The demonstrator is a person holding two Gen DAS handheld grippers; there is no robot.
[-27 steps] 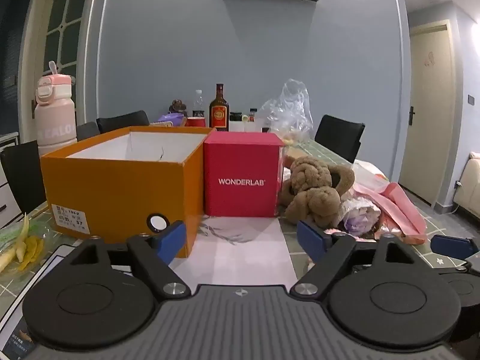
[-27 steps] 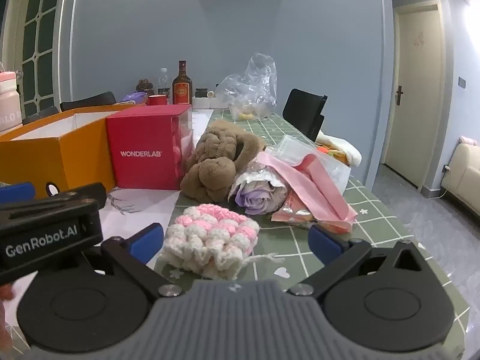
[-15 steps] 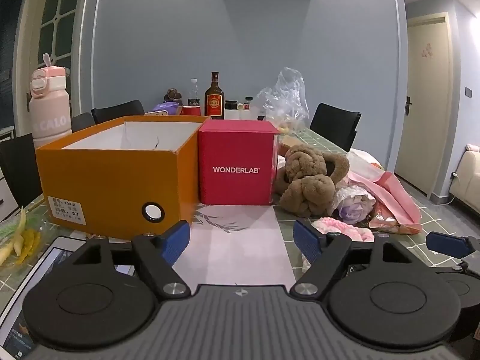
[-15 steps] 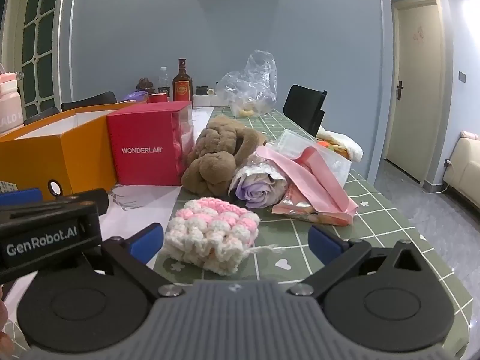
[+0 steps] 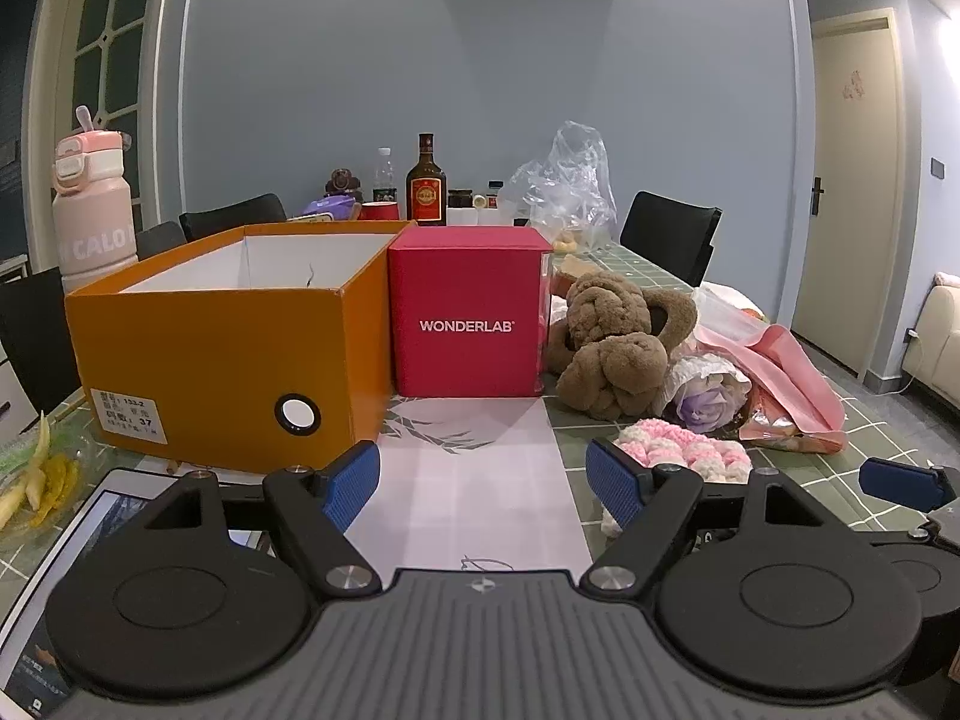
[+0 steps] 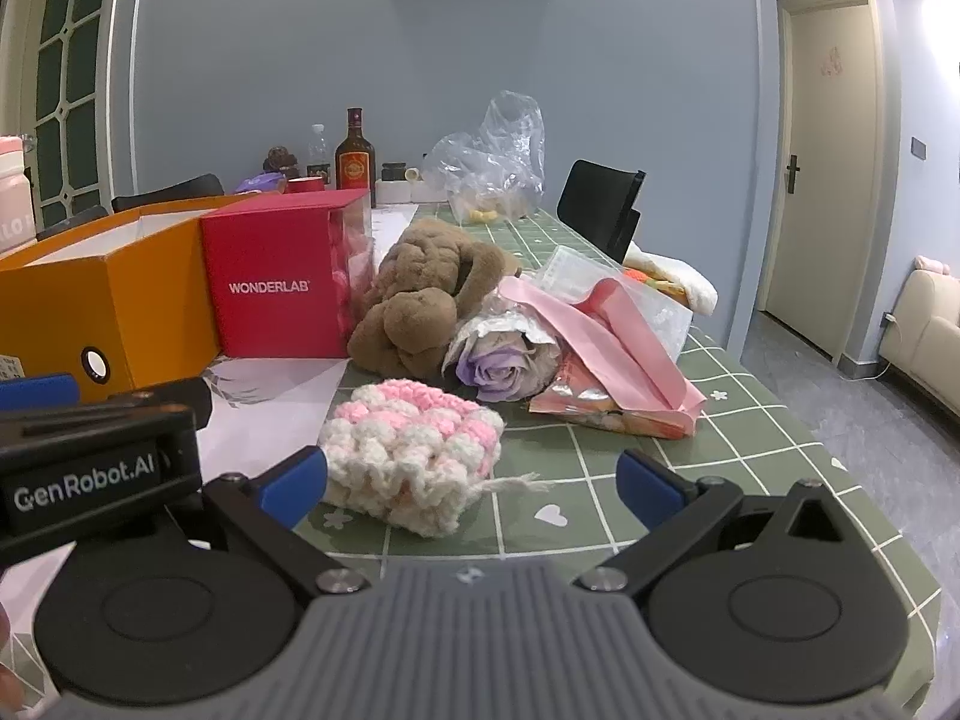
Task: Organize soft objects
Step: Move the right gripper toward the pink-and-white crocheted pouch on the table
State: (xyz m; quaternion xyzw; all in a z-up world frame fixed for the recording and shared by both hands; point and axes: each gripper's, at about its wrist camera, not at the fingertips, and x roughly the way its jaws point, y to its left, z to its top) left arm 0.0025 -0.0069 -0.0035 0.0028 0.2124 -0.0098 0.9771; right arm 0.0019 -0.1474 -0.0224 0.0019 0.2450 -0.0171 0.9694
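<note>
A pink-and-white crocheted piece [image 6: 411, 459] lies on the green checked tablecloth, just ahead of my right gripper [image 6: 474, 483], which is open and holds nothing. Behind it sit a brown plush toy [image 6: 429, 297], a purple fabric rose [image 6: 498, 360] in wrapping and a pink bag [image 6: 612, 366]. My left gripper [image 5: 483, 483] is open and bare over a white mat [image 5: 474, 480]. The crocheted piece [image 5: 684, 456] shows by its right finger. The open orange shoe box [image 5: 228, 348] and the red WONDERLAB box [image 5: 468, 312] stand ahead, the brown plush [image 5: 618, 342] to their right.
A pink bottle [image 5: 93, 210] stands left of the orange box. Bottles and a clear plastic bag [image 5: 564, 186] crowd the far end of the table. Black chairs [image 5: 669, 240] line the sides. A laptop or tablet edge [image 5: 78, 540] lies under my left gripper.
Both grippers have drawn back and lifted a little, so the table objects sit lower and farther. The crocheted piece has come into the left wrist view.
</note>
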